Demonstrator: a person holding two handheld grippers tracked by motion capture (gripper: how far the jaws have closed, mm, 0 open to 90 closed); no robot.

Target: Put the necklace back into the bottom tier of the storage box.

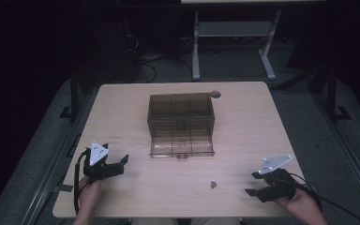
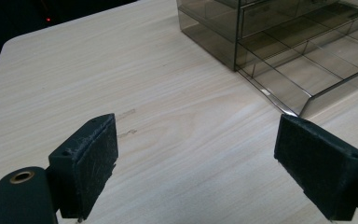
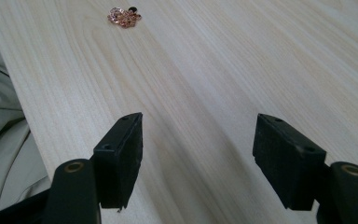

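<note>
The worktop [image 1: 243, 131] lay mostly bare. The only large obstacle was the smoky plastic box [image 1: 181, 123], which stood in the middle toward the far edge, its open lid lying flat before it. On both sides of the box wide strips of wood stayed free. The near half was open too, except for a small pink trinket [image 1: 213, 184] between the left gripper [image 1: 119, 165] and the right gripper [image 1: 252, 183], nearer to the right one.
</note>
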